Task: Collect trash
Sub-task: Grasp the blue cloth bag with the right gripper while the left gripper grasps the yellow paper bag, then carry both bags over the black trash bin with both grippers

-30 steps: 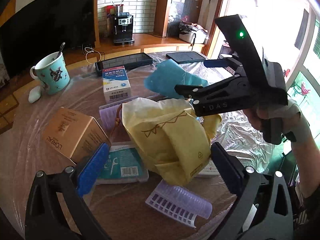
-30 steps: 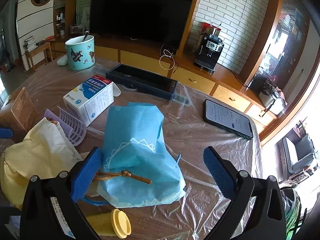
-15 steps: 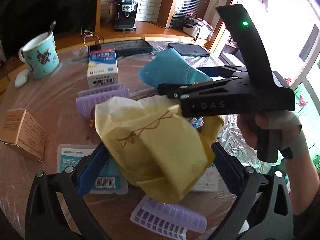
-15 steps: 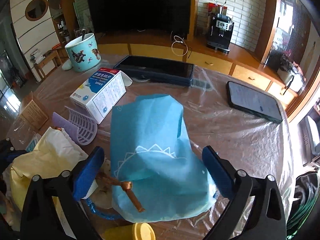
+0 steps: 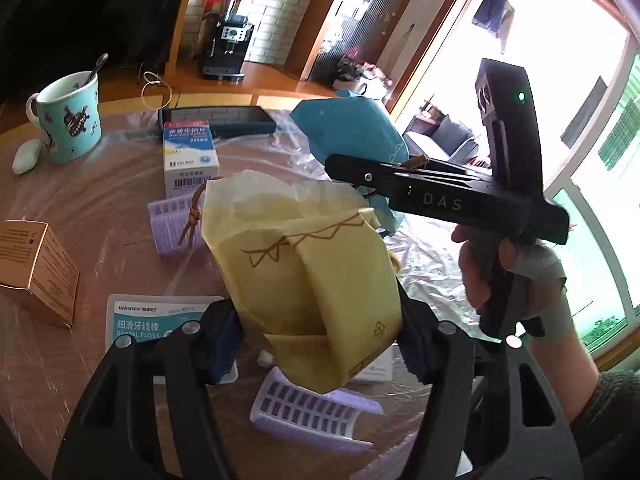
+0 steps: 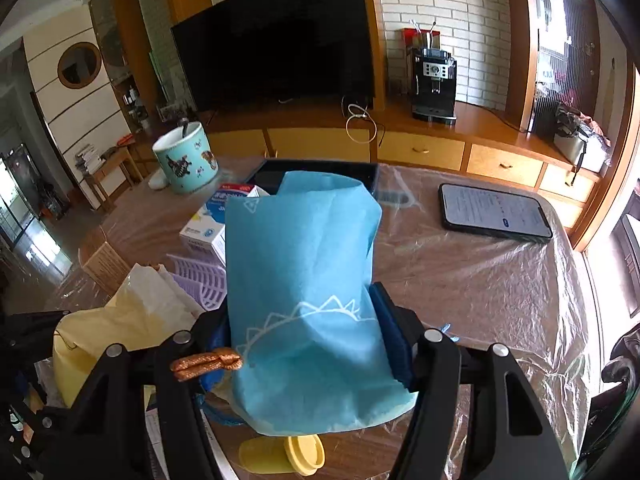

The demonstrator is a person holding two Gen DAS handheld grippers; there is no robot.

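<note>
A yellow paper bag with a brown drawstring stands upright between the blue pads of my left gripper. Its jaws are closing and the pads press on the bag's lower sides. A blue paper bag with a white zigzag line and an orange cord sits between the pads of my right gripper. Those jaws are closing too, and they pinch the bag. In the left wrist view the blue bag shows behind the yellow one, at the tip of the other gripper, which a hand holds.
The table is covered in plastic film. On it are a teal mug, a white-and-blue box, a brown carton, a dental floss pack, purple plastic trays, a phone and a yellow bottle.
Both pairs of jaws have closed in from wide open onto their bags. The yellow bag and the blue bag now stand more upright and higher in view. Both views have rolled somewhat.
</note>
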